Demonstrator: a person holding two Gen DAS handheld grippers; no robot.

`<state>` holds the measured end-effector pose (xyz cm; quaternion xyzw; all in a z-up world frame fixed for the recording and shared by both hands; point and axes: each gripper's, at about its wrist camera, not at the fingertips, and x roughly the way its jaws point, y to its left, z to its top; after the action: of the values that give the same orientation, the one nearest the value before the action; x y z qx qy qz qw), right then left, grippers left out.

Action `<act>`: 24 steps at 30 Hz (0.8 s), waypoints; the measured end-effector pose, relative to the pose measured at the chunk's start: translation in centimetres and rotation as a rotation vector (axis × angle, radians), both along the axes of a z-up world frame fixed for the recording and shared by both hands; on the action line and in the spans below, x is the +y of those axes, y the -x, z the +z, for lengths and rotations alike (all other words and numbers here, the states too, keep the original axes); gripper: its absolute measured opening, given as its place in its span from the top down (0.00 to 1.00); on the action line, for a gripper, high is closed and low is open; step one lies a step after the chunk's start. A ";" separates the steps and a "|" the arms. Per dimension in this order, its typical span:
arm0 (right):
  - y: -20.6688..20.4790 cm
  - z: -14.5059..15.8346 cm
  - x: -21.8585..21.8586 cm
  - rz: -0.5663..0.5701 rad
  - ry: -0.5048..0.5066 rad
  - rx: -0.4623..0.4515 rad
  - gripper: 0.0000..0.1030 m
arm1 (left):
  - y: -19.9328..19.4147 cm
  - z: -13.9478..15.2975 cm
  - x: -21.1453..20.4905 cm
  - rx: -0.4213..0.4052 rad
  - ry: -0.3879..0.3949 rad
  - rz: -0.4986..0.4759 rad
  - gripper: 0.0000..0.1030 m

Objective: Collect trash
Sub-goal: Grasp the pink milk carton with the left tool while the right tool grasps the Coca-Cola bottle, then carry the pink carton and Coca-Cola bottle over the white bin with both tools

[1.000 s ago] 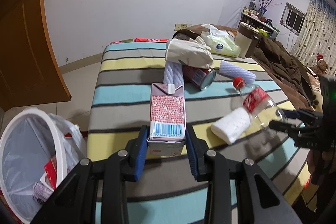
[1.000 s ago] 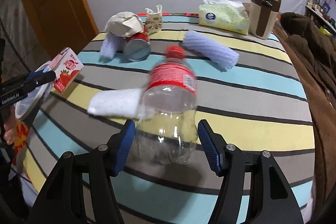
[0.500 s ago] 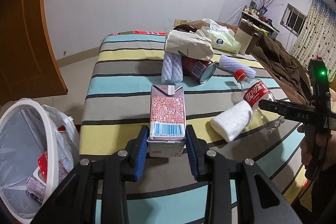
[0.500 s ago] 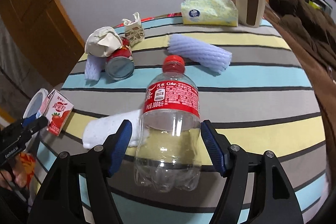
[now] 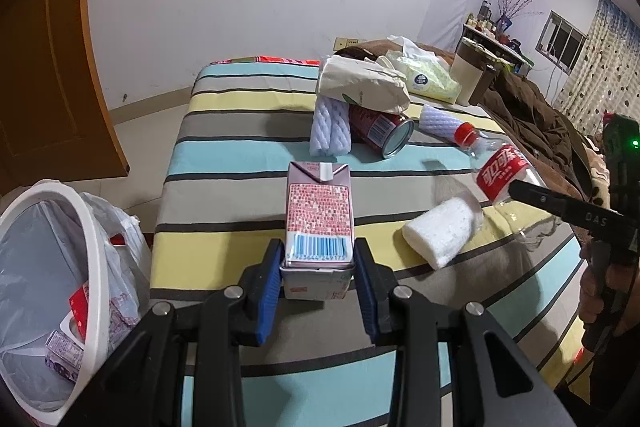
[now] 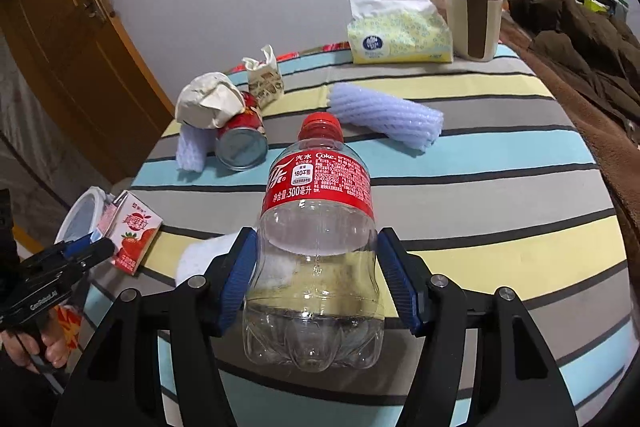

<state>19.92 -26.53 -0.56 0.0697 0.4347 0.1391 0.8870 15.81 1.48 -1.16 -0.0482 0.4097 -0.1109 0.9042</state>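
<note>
My left gripper (image 5: pixel 320 267) is shut on a pink drink carton (image 5: pixel 320 211), held upright over the near edge of the striped table (image 5: pixel 248 163). The same carton (image 6: pixel 136 231) shows at the left of the right wrist view. A clear Coke bottle (image 6: pixel 316 187) with a red cap and label sits between the blue pads of my right gripper (image 6: pixel 316 267). Its jaws are closing and both pads press on the bottle's sides. From the left wrist view the bottle (image 5: pixel 500 179) hangs tilted above the cloth. A white bin (image 5: pixel 97 259) with a plastic liner stands on the floor at the left.
On the table lie a red can (image 5: pixel 384 131), two lilac foam sleeves (image 6: pixel 392 115), a white foam roll (image 5: pixel 440 235), a crumpled paper bag (image 5: pixel 360 87), a tissue pack (image 6: pixel 400 35) and a brown-and-beige jug (image 6: pixel 472 11). A brown blanket (image 6: pixel 580 39) lies to the right, a wooden door (image 5: pixel 48 67) to the left.
The bottle has risen off the cloth in my right gripper and now tilts in the air. The right wrist has rolled a little. The left gripper and its carton have kept still.
</note>
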 end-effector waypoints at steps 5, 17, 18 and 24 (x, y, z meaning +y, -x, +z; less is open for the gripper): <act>1.3 1.5 0.3 0.013 -0.023 -0.038 0.39 | 0.9 0.7 0.6 -0.018 0.005 0.017 0.65; 3.4 2.3 5.7 0.164 -0.049 -0.049 0.39 | 3.8 1.5 4.0 -0.038 0.004 0.114 0.65; 3.5 2.3 6.4 0.182 -0.049 -0.047 0.39 | 4.1 1.5 4.4 -0.037 0.003 0.125 0.65; 4.3 2.3 10.3 0.282 -0.051 -0.040 0.39 | 5.9 1.8 7.3 -0.048 -0.006 0.203 0.65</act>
<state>15.66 -16.23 1.72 0.0277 0.4189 0.2747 0.8650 9.86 8.73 0.65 -0.0843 0.3812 -0.0186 0.9204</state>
